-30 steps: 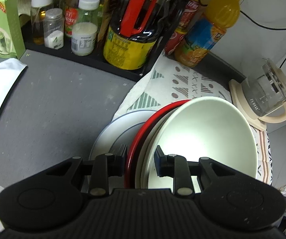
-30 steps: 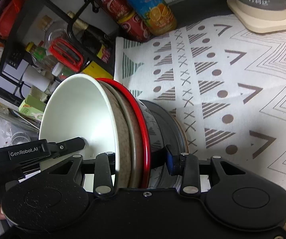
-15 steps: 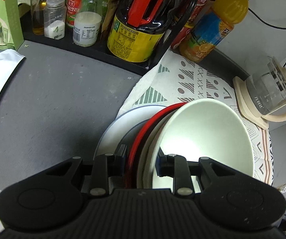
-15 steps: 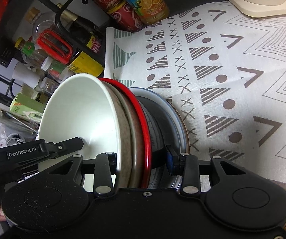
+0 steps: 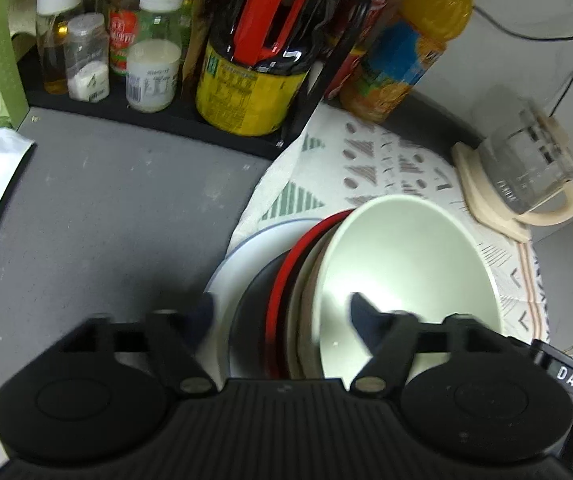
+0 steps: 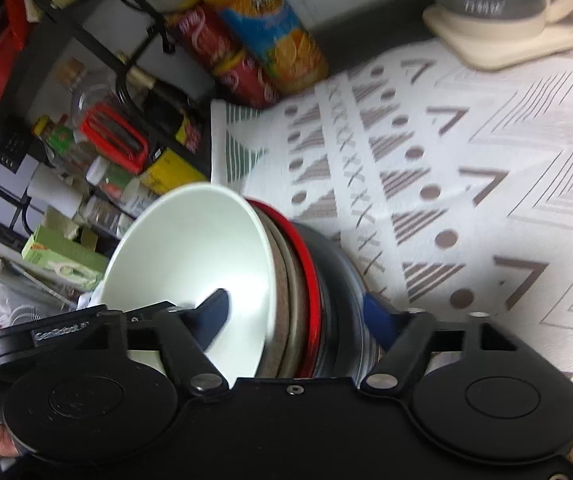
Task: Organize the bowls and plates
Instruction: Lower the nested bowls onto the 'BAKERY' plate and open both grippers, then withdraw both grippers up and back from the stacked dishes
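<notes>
both grippers have just let go of the stack of dishes. a moment ago the left gripper (image 5: 282,316) and the right gripper (image 6: 298,312) each pinched the stack across its rims; now their fingers have been spreading and stand wide, with the dishes still between them but the pads clear of every rim. nothing is held on either side.

the stack is a white bowl (image 5: 406,268) nested on a brownish dish, then a red-rimmed bowl (image 5: 282,280) with a dark underside, with a grey plate (image 5: 230,264) lowest. it sits at the near corner of the patterned cloth (image 6: 466,184), the plate's edge hanging over onto the grey bench (image 5: 106,208). in both views the stack looks tipped, though that may be only the camera angle. the rack of bottles (image 5: 246,80) is beyond the cloth's far left corner, the kettle (image 5: 526,172) at its far right.

my reading is that the stack has been set down at its place, so the carry looks finished. next would be backing both grippers away without catching a rim.
</notes>
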